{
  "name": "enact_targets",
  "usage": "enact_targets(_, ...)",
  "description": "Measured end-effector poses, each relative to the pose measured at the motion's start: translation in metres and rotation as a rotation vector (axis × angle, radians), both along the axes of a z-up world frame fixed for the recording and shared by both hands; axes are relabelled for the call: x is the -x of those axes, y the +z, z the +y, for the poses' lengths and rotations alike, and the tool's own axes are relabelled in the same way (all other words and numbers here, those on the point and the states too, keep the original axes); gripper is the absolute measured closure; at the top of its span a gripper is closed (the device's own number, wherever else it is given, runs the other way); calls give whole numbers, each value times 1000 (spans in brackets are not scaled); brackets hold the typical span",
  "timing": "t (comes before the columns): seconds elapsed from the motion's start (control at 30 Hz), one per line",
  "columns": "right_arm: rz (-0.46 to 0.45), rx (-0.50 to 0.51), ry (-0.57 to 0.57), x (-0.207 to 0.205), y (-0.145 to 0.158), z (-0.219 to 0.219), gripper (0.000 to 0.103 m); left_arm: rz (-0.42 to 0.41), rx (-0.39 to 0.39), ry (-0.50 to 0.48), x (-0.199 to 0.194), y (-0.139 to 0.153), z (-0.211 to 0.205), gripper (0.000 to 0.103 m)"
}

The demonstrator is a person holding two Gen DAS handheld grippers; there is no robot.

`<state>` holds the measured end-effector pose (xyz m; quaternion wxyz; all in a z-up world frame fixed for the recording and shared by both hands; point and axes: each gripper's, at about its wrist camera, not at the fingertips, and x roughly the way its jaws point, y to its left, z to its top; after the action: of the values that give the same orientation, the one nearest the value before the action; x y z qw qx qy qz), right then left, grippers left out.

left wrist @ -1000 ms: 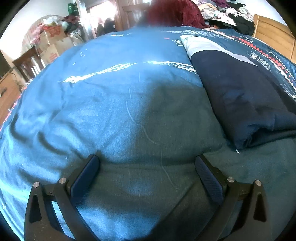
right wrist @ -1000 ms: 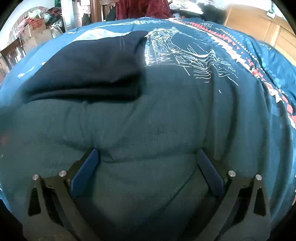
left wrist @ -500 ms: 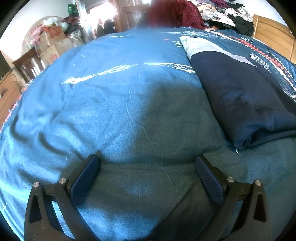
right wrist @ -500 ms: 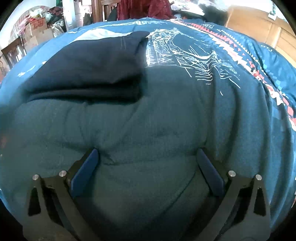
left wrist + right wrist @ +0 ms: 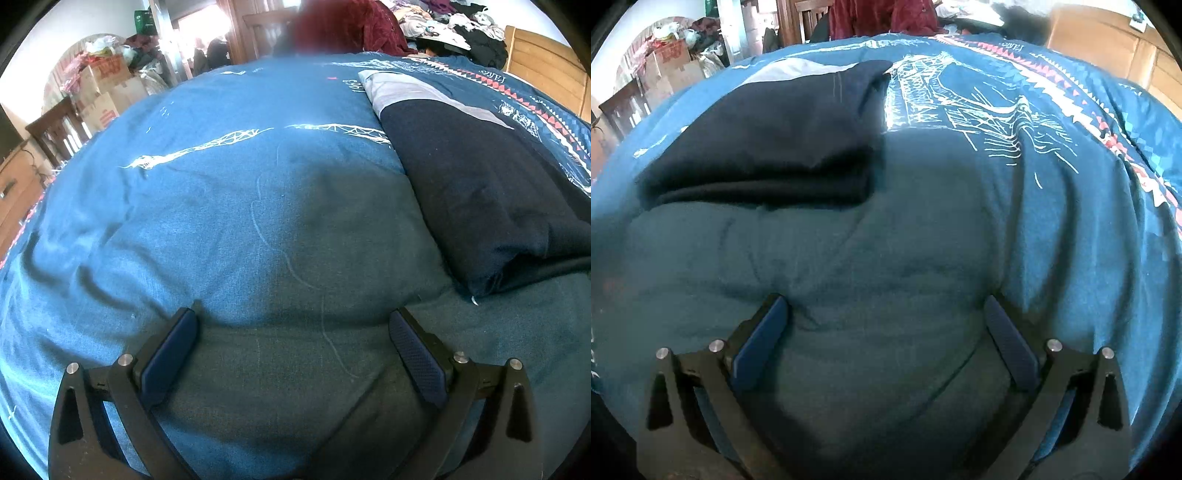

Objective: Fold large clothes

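Both tongs low over the bed, pointing fwd across the blue bedspread [image 5: 229, 206], each held level w/ fingers flat & roughly parallel to the fabric.

Left tongs [image 5: 293, 325]: spread wide, nothing between the pads, tips just at or above a soft ridge of bedspread; can't tell if touching. Blue pads [image 5: 170, 354] face inward, black frame at bottom of view.

Right tongs [image 5: 886, 314]: also spread wide, empty, tips sitting by a bulge of the cover. Contact unclear here too.

Folded dark navy garment [image 5: 480, 192] lies on the bed w/ a light grey panel at its far end. In left wrist view it's fwd & to the right of the tongs, well apart. In right wrist view same garment [image 5: 775, 147] is fwd & to the left, so it sits between the two tongs' lines, ahead of both.

Bkgd: cardboard boxes [image 5: 107, 92] far left, wooden headboard [image 5: 546, 62] far right, heap of clothes [image 5: 454, 22] beyond the bed.
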<state>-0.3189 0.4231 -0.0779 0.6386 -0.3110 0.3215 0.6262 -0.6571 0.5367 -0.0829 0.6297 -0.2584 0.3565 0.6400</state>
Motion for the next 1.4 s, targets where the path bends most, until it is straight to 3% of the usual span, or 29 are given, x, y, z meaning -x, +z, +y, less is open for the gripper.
enact_targets(0.27,51,7,8,-10,3,1,0,-21,7,-4,3,1,1,0)
enact_targets(0.4,8,18,17,-3,1,8,0,-27,8,-7,4,0,0,0)
enact_targets(1.4,5,3,48,-2,0,5,0,8,1,2,-1,0,1,0)
